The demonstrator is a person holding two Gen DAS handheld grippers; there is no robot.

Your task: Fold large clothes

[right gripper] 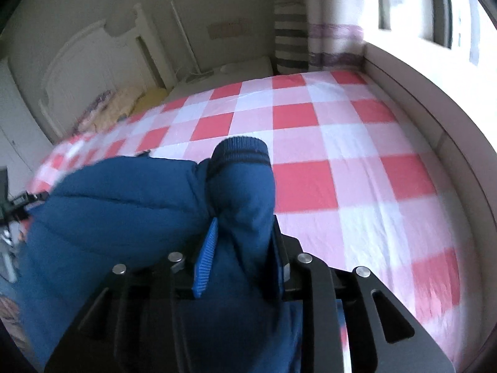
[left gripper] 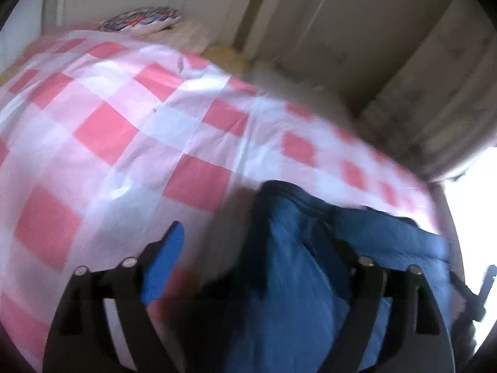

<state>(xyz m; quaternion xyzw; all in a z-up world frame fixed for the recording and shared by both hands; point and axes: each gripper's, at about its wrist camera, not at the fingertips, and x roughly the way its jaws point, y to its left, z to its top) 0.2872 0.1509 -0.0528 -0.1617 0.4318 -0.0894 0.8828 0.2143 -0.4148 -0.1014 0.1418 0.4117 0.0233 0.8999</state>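
Presently, a blue padded jacket (right gripper: pixel 124 217) lies on a bed covered by a red, pink and white checked sheet (right gripper: pixel 341 161); the garment sits at the near edge of the bed in both wrist views. Left tongs (left gripper: pixel 248 248): jaws stand wide apart; one blue finger pad (left gripper: pixel 164 258) is visible on the left and rests over bare sheet, while the opposite finger is dark against the jacket; blue fabric lies between and beneath the jaws, but the pads do not press on it; this view is blurred, so finer contact cannot be confirmed. Right tongs (right gripper: pixel 242 242): jaws narrow and closed on a sleeve of the jacket; the ribbed cuff (right gripper: pixel 239 152) projects beyond the fingertips and points up the bed; a ridged blue pad (right gripper: pixel 206 258) presses against the left side of the sleeve. The quilted body of the jacket spreads to the left of the right tongs. A patterned pillow (left gripper: pixel 143 20) rests at the far end of the bed; a white headboard (right gripper: pixel 90 62) stands behind it; striped curtains (right gripper: pixel 292 37) hang beside a bright window (right gripper: pixel 419 6).
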